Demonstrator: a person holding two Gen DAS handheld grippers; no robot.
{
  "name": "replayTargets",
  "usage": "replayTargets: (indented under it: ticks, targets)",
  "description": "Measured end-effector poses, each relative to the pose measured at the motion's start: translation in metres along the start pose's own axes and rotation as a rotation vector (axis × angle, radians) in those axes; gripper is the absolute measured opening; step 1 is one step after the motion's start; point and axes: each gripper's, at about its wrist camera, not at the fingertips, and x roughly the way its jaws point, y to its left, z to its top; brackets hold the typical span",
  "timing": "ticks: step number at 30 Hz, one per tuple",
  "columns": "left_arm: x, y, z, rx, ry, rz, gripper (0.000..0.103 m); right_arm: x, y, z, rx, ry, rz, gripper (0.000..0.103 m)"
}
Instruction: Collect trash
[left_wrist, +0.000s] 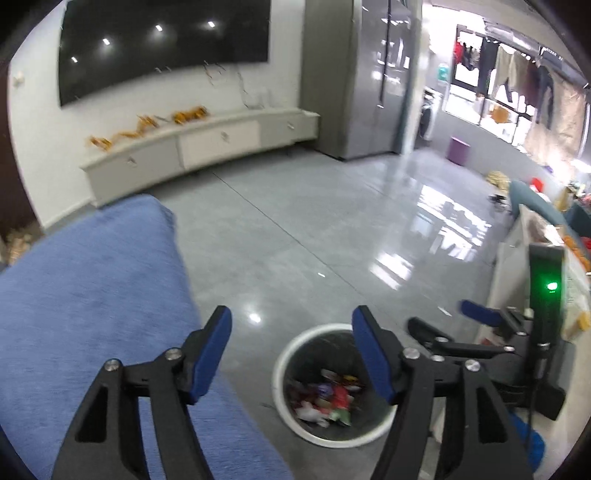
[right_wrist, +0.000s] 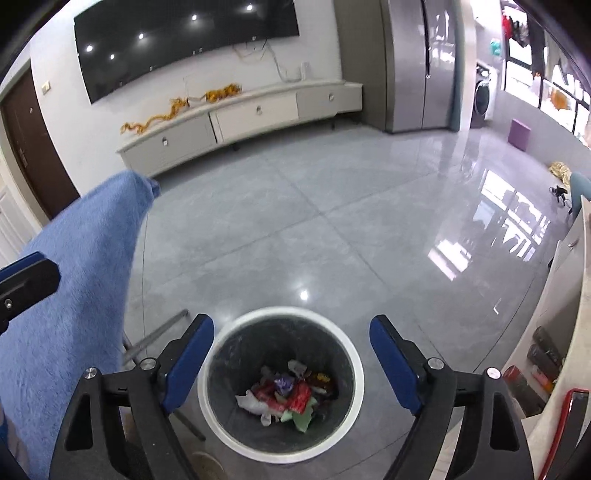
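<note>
A round bin with a white rim (right_wrist: 347, 343) stands on the grey floor and holds several crumpled wrappers (right_wrist: 291, 397). My right gripper (right_wrist: 291, 332) is open and empty, straight above the bin. In the left wrist view the bin's rim (left_wrist: 295, 341) shows low at centre with the wrappers (left_wrist: 325, 398) inside. My left gripper (left_wrist: 291, 325) is open and empty, above the bin's left side. The right gripper (left_wrist: 443, 317) shows at the right of that view. A left fingertip (right_wrist: 26, 280) shows at the left edge of the right wrist view.
A table with a blue cloth (left_wrist: 85, 295) lies to the left of the bin; it also shows in the right wrist view (right_wrist: 74, 277). A white counter (left_wrist: 517, 266) stands to the right. A low TV cabinet (right_wrist: 240, 122) runs along the far wall. A purple box (right_wrist: 519, 134) sits far right.
</note>
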Motion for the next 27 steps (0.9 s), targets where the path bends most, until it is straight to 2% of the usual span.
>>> replayTargets:
  ticks: [1, 5, 12, 23, 27]
  targets:
    - [-0.004, 0.0, 0.001, 0.012, -0.017, 0.017, 0.067, -0.004, 0.0, 0.001, 0.007, -0.014, -0.008, 0.095]
    - [-0.018, 0.006, -0.003, 0.024, -0.054, 0.063, 0.067, -0.017, 0.0, 0.002, 0.026, -0.053, -0.045, 0.103]
    - [-0.03, 0.028, -0.01, -0.007, -0.094, 0.146, 0.067, -0.034, 0.001, -0.004, 0.046, -0.089, -0.125, 0.103]
    - [-0.051, 0.067, -0.022, -0.077, -0.144, 0.237, 0.069, -0.051, 0.008, -0.003, 0.11, -0.134, -0.193, 0.103]
    - [-0.058, 0.076, -0.026, -0.095, -0.162, 0.247, 0.077, -0.058, 0.012, -0.004, 0.105, -0.138, -0.205, 0.103]
